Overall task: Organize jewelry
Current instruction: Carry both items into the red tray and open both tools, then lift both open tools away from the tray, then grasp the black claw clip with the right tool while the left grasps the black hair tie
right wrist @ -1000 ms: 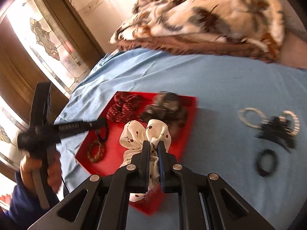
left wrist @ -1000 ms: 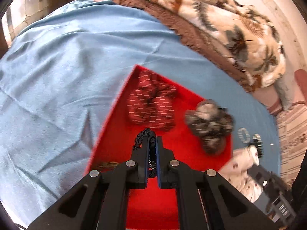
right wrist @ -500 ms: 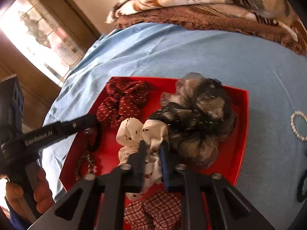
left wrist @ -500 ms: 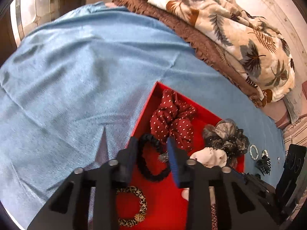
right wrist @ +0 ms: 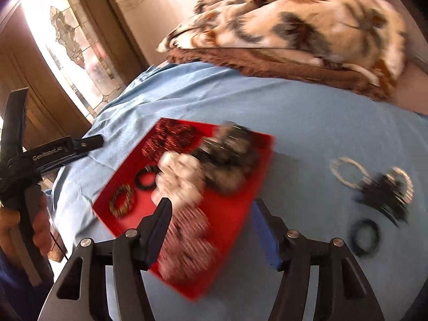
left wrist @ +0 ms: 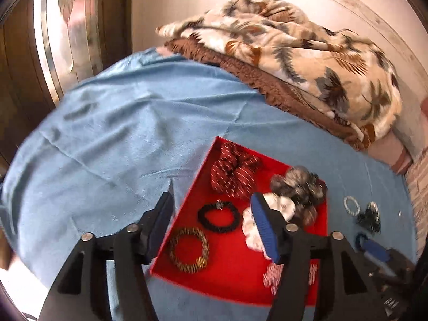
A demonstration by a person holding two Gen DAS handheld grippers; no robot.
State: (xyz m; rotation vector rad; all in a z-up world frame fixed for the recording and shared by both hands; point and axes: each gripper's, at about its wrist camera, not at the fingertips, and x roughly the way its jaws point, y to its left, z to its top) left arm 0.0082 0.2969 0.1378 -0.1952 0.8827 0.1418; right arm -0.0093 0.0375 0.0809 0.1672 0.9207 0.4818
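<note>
In the right wrist view, motion blur smears the red-and-white checked fabric scrunchie [right wrist: 187, 243] between the finger pads, and the black claw clip [right wrist: 385, 198] to their right. In the left wrist view, the white printed scrunchie [left wrist: 281, 206] is partly hidden behind the blue-padded right finger [left wrist: 263, 227]; the red flat tray [left wrist: 235, 281] is partly covered by the tongs.

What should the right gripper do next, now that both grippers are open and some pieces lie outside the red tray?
Probably move the right gripper, open and empty, toward the black ring on the blue cloth and close on it. It lies outside the red tray, nearest that gripper, and apart from the black clip tangled with the pale bracelets.
</note>
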